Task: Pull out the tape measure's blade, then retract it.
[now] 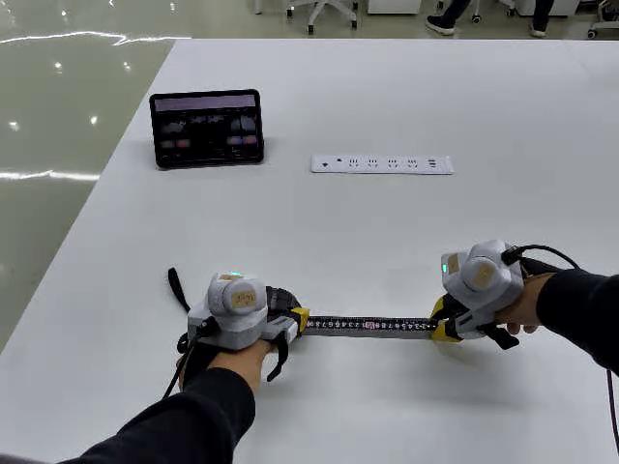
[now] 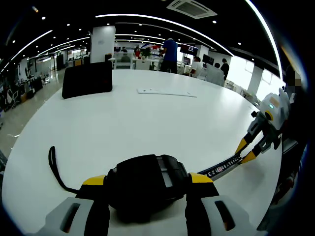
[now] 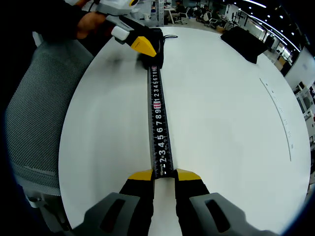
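White workbench top: black tablet and white power strip noted. Black tape-measure case is clenched by left gripper, extended blade tip by right gripper.

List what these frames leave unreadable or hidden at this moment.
End hook of the blade: right gripper view, hidden between the right gripper jaws.
Most of the tape measure case: head view, covered by the left gripper.
Screen of the tablet: head view, too small and blurred to read.
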